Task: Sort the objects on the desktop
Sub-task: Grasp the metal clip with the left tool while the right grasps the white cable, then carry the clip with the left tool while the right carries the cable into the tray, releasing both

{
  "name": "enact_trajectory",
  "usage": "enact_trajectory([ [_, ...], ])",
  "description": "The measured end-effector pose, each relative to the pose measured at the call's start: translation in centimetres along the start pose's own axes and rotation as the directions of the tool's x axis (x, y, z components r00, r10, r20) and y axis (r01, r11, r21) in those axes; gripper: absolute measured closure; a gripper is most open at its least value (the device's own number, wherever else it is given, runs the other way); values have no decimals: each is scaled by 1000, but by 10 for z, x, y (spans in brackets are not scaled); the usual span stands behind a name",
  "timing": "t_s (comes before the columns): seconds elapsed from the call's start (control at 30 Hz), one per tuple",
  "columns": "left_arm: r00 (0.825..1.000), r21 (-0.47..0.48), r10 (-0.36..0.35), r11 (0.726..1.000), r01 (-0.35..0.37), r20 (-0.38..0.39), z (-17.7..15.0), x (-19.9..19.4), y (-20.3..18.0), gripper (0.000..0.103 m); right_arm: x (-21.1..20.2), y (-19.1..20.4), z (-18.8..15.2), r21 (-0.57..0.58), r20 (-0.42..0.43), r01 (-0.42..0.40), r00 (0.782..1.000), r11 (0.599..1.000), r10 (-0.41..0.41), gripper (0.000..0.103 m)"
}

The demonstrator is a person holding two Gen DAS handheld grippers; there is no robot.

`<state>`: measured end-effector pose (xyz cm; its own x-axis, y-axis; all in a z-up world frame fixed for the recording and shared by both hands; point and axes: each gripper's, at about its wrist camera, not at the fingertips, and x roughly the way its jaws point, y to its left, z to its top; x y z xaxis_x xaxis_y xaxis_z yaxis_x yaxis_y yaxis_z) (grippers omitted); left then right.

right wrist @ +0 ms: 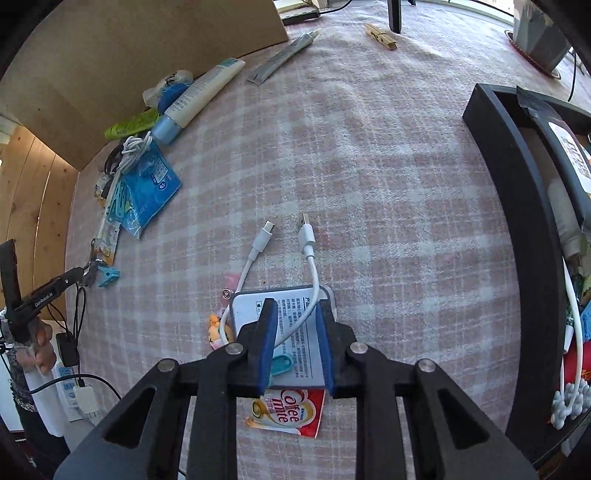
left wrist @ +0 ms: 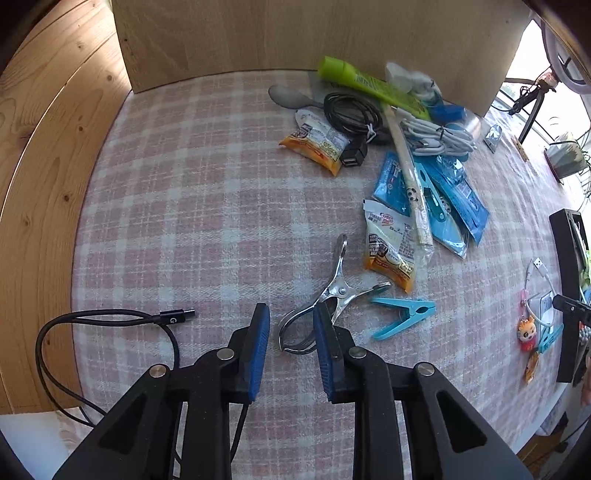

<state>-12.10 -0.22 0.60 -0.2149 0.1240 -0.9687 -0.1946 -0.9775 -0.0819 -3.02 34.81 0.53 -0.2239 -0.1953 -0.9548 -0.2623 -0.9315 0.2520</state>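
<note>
Pink plaid tablecloth [left wrist: 192, 192] spread across the whole desk. Bare cardboard panel [left wrist: 295, 33] upright at 12 o'clock. Knotty pine wall [left wrist: 40, 155] at 9 o'clock. White power strip [right wrist: 79, 397] at 8 o'clock, 1 plug seated.

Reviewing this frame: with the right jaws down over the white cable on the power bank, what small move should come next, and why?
Probably close the right gripper the rest of the way on the white cable. Its jaws straddle the cable's loop where it crosses the white power bank, with gaps still showing at both pads. Once pinched, a short lift should free it toward the black tray.
</note>
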Motion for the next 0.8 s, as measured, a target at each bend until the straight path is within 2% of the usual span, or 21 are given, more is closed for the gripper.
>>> enact_trajectory([
  [0.07, 1000, 10, 6, 1000, -6, 4, 1, 2, -6, 85, 2, 4, 3, -10, -1, -1, 1000, 1000, 1, 88],
  [0.2, 1000, -5, 13, 1000, -13, 17, 0, 5, -9, 86, 5, 9, 5, -17, -10, -20, 1000, 1000, 20, 93],
  [0.27, 1000, -25, 18, 1000, -18, 16, -4, 4, -7, 95, 5, 10, 4, -18, -3, -27, 1000, 999, 27, 95],
  [0.33, 1000, -53, 19, 998, -18, 19, -11, 3, -4, 99, 3, 11, 3, -22, 8, -28, 1000, 999, 28, 96],
  [0.57, 1000, -134, 18, 991, -14, 26, -32, -6, 16, 99, -24, 10, 2, -26, 75, -60, 995, 998, 62, 98],
  [0.6, 1000, -143, 14, 990, -10, 27, -42, -18, 26, 99, -29, 10, 2, -26, 85, -67, 994, 997, 69, 98],
  [0.8, 998, -155, 10, 988, 0, 64, -55, -45, 34, 99, -63, 0, -7, -31, 150, -96, 984, 995, 100, 99],
])
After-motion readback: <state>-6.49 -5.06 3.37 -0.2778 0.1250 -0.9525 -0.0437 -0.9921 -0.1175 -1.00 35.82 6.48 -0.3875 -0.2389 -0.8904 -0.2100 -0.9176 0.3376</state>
